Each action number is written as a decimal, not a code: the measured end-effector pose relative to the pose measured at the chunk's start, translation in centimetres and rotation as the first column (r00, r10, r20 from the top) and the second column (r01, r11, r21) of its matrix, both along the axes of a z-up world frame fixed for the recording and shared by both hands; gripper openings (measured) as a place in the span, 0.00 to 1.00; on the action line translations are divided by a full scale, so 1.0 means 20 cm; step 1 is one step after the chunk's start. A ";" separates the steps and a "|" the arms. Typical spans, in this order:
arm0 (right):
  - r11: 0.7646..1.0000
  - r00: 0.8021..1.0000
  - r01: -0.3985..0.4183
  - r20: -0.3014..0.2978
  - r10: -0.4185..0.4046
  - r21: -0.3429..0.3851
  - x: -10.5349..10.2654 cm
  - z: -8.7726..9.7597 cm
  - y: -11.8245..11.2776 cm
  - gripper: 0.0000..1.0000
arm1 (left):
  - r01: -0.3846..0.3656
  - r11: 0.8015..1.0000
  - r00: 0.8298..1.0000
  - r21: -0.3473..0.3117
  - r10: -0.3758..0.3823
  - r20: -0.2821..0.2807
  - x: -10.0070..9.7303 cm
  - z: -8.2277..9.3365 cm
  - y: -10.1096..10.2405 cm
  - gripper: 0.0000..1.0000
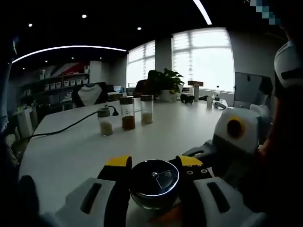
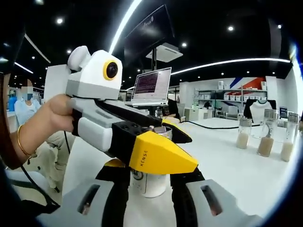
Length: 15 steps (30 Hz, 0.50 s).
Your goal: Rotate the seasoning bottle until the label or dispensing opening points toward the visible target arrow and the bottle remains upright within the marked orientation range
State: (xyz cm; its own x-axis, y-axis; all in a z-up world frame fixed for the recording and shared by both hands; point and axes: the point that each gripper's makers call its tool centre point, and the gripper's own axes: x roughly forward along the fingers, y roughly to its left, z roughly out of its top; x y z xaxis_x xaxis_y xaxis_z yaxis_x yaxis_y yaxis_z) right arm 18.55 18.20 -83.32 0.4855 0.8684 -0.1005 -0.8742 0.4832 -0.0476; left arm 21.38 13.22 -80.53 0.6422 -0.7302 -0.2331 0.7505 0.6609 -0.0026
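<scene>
Both the left gripper and right gripper are clasping the upright bottle between their jaws, turning apparently underway, no arrow visible.

- The right gripper has its black fingers on either side of a white cylindrical seasoning bottle standing upright on the white bench.
- The left gripper, white and black with yellow tips, is held by a hand and closes on the bottle's top.
- Three clear jars stand well apart to the right.
</scene>
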 end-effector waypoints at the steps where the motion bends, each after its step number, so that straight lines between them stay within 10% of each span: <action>1: 1.000 1.000 0.000 0.003 0.000 -0.002 0.00 0.00 0.00 0.31 | 0.002 1.000 1.000 0.005 -0.002 0.002 0.00 0.00 0.00 0.39; 15: 1.000 1.000 -0.011 0.001 0.011 0.011 0.00 0.02 0.04 0.31 | 0.022 1.000 1.000 -0.003 -0.022 0.008 -0.01 0.03 0.05 0.39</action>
State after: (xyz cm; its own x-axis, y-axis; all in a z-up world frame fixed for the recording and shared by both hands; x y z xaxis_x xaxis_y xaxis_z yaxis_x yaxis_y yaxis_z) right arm 18.52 19.09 -82.93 0.4763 0.8746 -0.0904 -0.8793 0.4744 -0.0431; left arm 21.11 14.19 -79.96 0.6274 -0.7451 -0.2261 0.7651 0.6439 0.0011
